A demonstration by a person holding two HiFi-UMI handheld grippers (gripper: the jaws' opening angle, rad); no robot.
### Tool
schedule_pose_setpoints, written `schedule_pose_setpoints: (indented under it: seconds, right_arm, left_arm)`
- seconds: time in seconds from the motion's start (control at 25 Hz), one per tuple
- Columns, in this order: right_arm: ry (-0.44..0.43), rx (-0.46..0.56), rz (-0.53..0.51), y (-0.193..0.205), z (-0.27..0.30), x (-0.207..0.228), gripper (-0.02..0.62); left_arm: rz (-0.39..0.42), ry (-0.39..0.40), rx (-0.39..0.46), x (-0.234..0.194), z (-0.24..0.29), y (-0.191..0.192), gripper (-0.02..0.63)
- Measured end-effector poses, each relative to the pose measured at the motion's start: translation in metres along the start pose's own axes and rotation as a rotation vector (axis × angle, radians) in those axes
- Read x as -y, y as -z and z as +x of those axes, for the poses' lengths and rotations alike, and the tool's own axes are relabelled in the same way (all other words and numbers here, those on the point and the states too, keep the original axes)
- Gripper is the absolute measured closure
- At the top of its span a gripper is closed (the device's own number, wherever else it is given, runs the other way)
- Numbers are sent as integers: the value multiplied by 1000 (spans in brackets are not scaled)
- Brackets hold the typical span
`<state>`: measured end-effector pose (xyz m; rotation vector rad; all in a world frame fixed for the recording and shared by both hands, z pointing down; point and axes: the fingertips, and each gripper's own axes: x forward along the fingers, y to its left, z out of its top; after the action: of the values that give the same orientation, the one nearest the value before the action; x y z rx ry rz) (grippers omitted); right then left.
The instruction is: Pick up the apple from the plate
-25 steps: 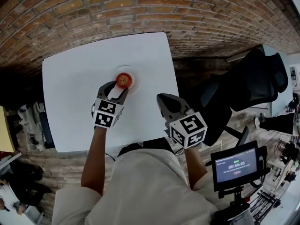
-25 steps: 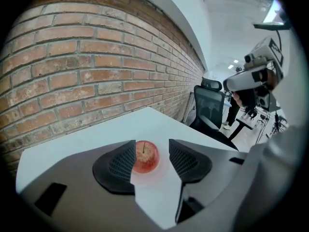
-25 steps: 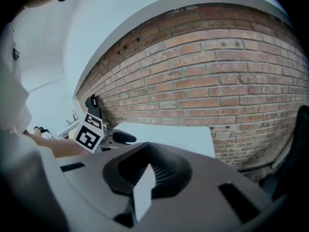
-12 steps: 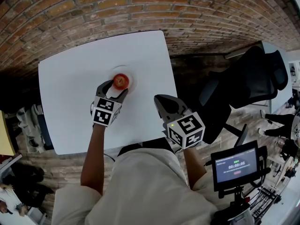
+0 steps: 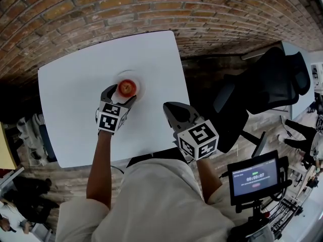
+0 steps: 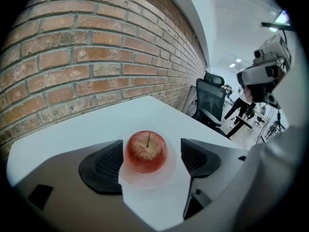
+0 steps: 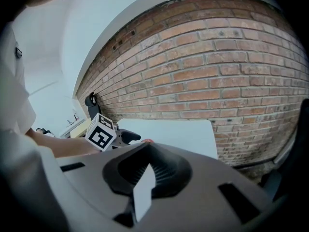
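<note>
Between the left gripper's (image 6: 150, 150) dark ribbed fingers (image 6: 104, 166) sits the apple (image 6: 146, 151), round, red with a yellowish speckled top and a thin stem. The fingers are opening, one on each side of the apple and neither pressing on it. It rests on a small, pale, round plate (image 6: 170, 170) on the smooth white table (image 5: 75, 110). The left gripper view alone shows the stem and the ribbing. The right gripper view shows the right gripper's (image 7: 145, 149) fingers (image 7: 166, 170) closed tip to tip on nothing, with the left gripper's marker cube (image 7: 101, 132) beyond. Only the head view shows the right gripper held off the table's near corner, well apart from the plate. A rough brick wall (image 6: 72, 57) stands behind, and a black office chair (image 5: 272, 84) stands beside the table.
</note>
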<state>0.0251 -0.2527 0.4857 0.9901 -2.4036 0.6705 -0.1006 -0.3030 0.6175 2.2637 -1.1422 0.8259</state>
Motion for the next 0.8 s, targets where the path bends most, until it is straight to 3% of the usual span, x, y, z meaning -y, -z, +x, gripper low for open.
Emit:
schedule_pose_setpoints:
  seconds: [0.4, 0.8]
  right_arm:
    - [0, -20, -4, 5, 8, 2, 592]
    - [-5, -34, 5, 7, 14, 3, 592]
  left_arm:
    - [-7, 14, -59, -8, 20, 19, 176]
    - [-4, -7, -67, -15, 30, 22, 175]
